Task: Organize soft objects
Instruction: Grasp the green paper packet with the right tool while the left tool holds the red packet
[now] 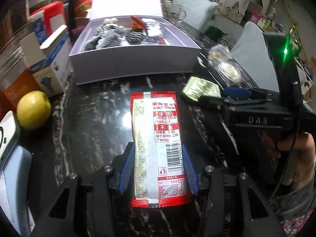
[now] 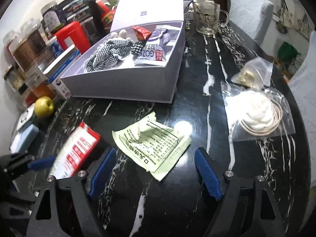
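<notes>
We see the left gripper (image 1: 158, 167) pinching a red-and-white snack packet (image 1: 156, 138) between its blue ribbed pads (image 1: 126, 169), one pad on each long edge; the packet points toward twelve o'clock over the black marble table (image 1: 88, 138).

The right gripper (image 2: 155, 169) has its blue pads (image 2: 207, 175) spread wide with nothing between them but bare tabletop. No earlier picture lets us say more of its jaws. Just past them, toward twelve o'clock in the right wrist view, a crumpled pale green sachet (image 2: 152, 144) lies flat on the table, clear of both pads.

At nine o'clock in that view the held packet shows blurred beside the left gripper's pad. At two o'clock lies a clear bag with a white fabric flower and hoops (image 2: 260, 114), and behind it a second clear bag (image 2: 252, 73) whose contents we cannot make out.

At eleven o'clock stands the open lavender box (image 2: 122, 83), lid raised, holding a black-and-white checked cloth (image 2: 110, 53), a small red wrapper (image 2: 141, 32) and a white snack bag (image 2: 156, 45). A yellow-green apple (image 2: 44, 106) sits at nine o'clock, near the box's corner. A glass jug (image 2: 207, 19) stands at one o'clock behind the box.

In the left wrist view, a hand (image 1: 292, 148) grips the right gripper's handle at three o'clock.
</notes>
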{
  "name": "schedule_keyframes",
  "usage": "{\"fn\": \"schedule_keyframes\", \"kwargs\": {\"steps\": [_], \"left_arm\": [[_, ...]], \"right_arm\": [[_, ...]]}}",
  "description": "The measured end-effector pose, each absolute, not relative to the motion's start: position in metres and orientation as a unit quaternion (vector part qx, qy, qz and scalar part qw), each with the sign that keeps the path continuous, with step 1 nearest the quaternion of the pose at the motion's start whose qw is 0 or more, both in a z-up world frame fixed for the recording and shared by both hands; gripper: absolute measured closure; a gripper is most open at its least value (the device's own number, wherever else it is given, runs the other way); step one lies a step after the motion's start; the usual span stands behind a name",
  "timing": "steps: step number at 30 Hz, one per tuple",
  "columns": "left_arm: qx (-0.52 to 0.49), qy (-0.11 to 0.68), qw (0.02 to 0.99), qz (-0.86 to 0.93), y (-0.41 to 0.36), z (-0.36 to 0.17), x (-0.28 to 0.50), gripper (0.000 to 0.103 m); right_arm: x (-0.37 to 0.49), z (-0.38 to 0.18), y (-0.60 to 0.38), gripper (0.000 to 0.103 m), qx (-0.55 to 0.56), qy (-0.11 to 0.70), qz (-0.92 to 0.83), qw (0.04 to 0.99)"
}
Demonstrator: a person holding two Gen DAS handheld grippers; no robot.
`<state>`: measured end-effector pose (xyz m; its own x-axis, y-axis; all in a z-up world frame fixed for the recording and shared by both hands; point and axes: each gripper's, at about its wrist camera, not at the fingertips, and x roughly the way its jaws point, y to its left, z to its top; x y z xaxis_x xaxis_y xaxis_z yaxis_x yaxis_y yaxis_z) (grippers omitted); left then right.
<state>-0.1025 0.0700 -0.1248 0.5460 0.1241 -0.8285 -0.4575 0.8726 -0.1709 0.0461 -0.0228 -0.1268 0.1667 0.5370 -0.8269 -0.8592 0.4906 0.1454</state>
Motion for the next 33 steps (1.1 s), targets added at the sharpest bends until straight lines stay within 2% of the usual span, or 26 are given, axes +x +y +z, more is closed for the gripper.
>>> {"fn": "schedule_keyframes", "kwargs": {"steps": [1, 2, 15, 17, 18, 20, 21, 25, 29, 31, 33], "left_arm": [[-0.190, 0.443, 0.859, 0.172, 0.073, -0.125, -0.104, 0.055], [-0.192, 0.440, 0.859, 0.174, 0.075, -0.125, -0.105, 0.055], [-0.203, 0.431, 0.857, 0.197, 0.090, -0.128, -0.107, 0.055], [-0.207, 0.431, 0.855, 0.198, 0.093, -0.129, -0.107, 0.055], [-0.210, 0.432, 0.854, 0.199, 0.094, -0.129, -0.106, 0.055], [-0.215, 0.432, 0.852, 0.201, 0.097, -0.131, -0.106, 0.055], [-0.217, 0.432, 0.851, 0.203, 0.099, -0.132, -0.106, 0.055], [-0.216, 0.433, 0.851, 0.206, 0.101, -0.132, -0.105, 0.055], [-0.217, 0.432, 0.851, 0.207, 0.102, -0.132, -0.104, 0.055], [-0.217, 0.432, 0.850, 0.209, 0.101, -0.132, -0.105, 0.055], [-0.213, 0.433, 0.850, 0.211, 0.101, -0.132, -0.103, 0.055]], "right_arm": [[0.046, -0.128, -0.020, 0.005, -0.191, 0.441, 0.466, 0.743], [0.045, -0.129, -0.018, 0.005, -0.202, 0.437, 0.461, 0.746], [0.043, -0.135, 0.007, 0.005, -0.261, 0.404, 0.475, 0.737], [0.042, -0.134, 0.005, 0.011, -0.259, 0.397, 0.479, 0.739], [0.042, -0.132, 0.004, 0.021, -0.258, 0.392, 0.482, 0.740], [0.041, -0.131, 0.002, 0.025, -0.256, 0.389, 0.482, 0.742], [0.041, -0.130, 0.000, 0.031, -0.256, 0.386, 0.482, 0.744], [0.038, -0.129, -0.006, 0.042, -0.254, 0.380, 0.485, 0.746], [0.037, -0.129, -0.016, 0.045, -0.245, 0.380, 0.484, 0.749], [0.037, -0.128, -0.022, 0.057, -0.232, 0.384, 0.480, 0.754], [0.039, -0.127, -0.027, 0.060, -0.221, 0.391, 0.475, 0.757]]}}
